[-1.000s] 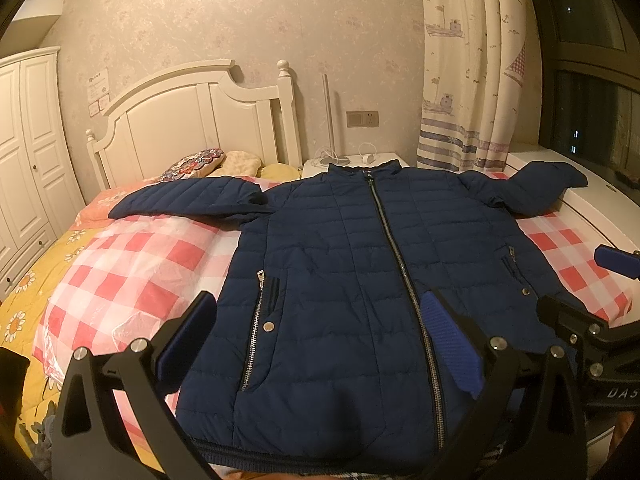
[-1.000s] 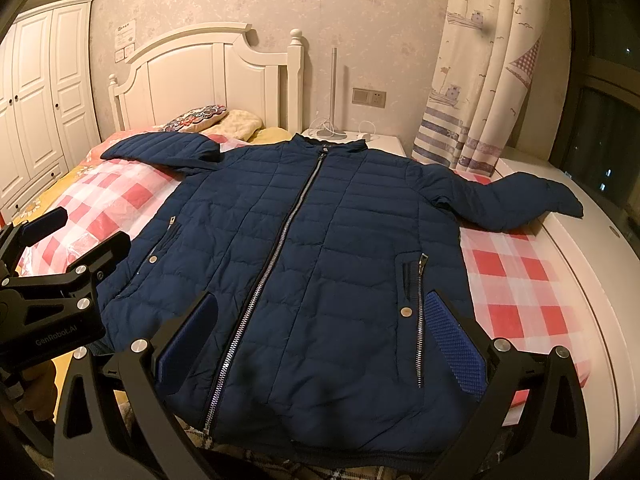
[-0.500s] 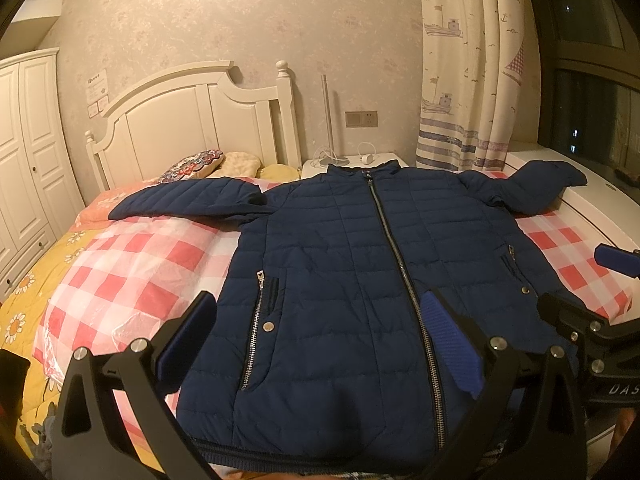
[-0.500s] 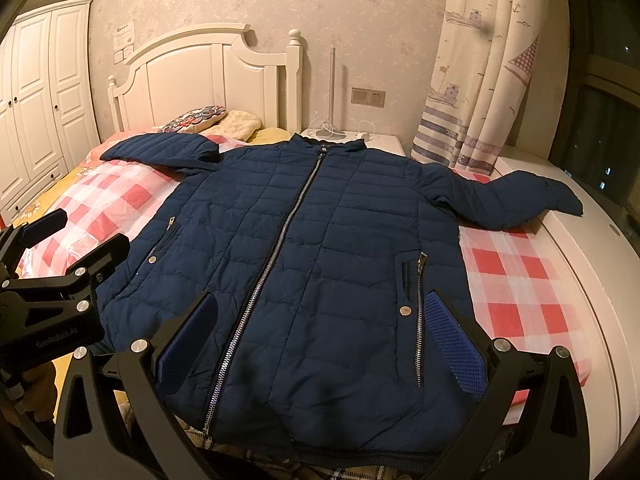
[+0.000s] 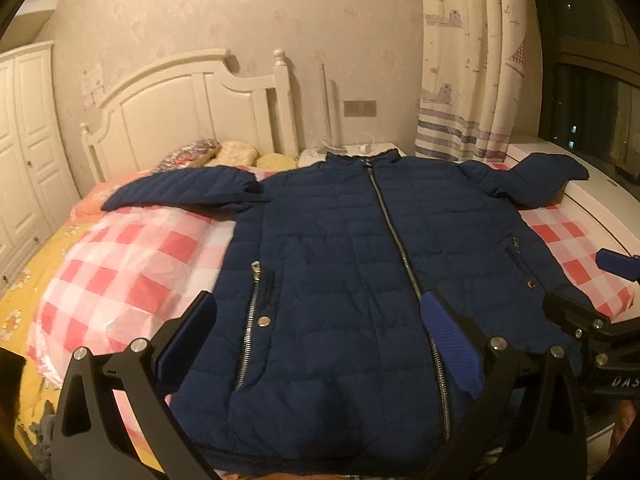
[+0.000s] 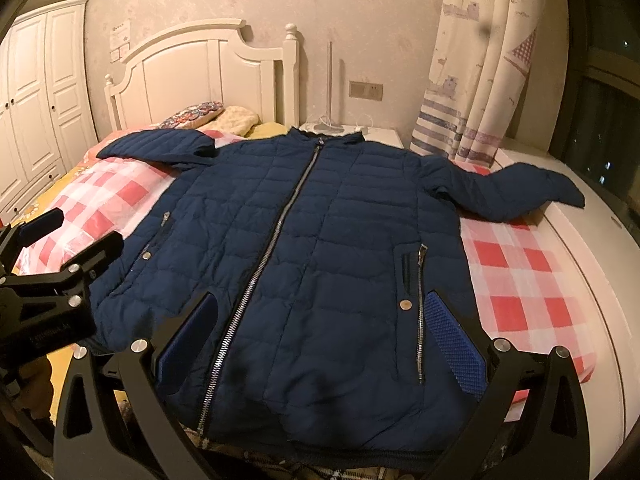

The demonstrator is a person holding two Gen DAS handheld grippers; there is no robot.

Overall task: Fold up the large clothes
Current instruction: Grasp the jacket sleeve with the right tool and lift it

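Both tongs, our left gripper (image 5: 320, 340) and right gripper (image 6: 324, 340), gape apart, gripping nothing. Ahead of them the navy jacket (image 6: 320, 240) lies flat, zipped, unfolded. Next we should probably reach forward for a sleeve (image 6: 528, 196).

Jacket (image 6: 320, 240): navy quilted cloth, matt, puffy stitched bands; metal zip (image 6: 276, 240) and snaps, shiny. Checked cover (image 5: 132, 264) on bed: thin glossy plastic film, crinkled. Headboard (image 6: 208, 68): painted wood, smooth satin. Curtain (image 5: 468, 80): printed cloth. Left tool (image 5: 318, 344), right tool (image 6: 320, 340): matt black plastic, blue ribbed pads (image 6: 456, 344), metal screws.
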